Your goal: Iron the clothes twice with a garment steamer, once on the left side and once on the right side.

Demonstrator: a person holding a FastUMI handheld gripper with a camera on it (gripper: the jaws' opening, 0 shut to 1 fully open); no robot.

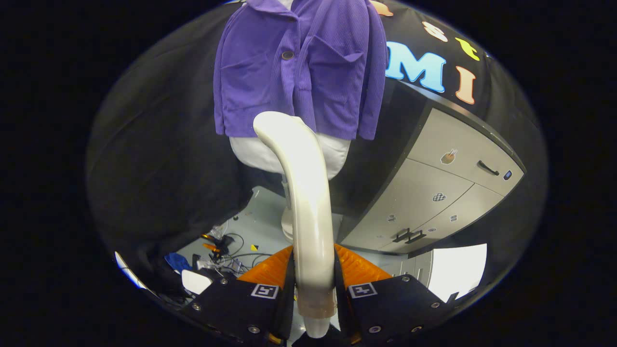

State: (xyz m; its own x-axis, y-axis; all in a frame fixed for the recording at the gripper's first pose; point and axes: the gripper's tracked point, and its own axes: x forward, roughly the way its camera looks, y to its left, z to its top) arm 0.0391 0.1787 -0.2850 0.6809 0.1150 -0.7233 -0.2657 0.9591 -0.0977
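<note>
A purple button-up jacket hangs on a white mannequin torso straight ahead. My gripper is shut on the handle of a cream garment steamer, both fingers pressing its sides. The steamer rises from between the fingers and curves forward; its head sits at the jacket's lower hem, near the middle front. Whether the head touches the cloth I cannot tell. The jacket has a brown button and two chest pockets.
A grey cabinet with dark handles stands to the right of the mannequin. On the floor to the lower left lie cables and small tools. The mannequin's white stand base is behind the steamer. Black cloth walls surround the booth.
</note>
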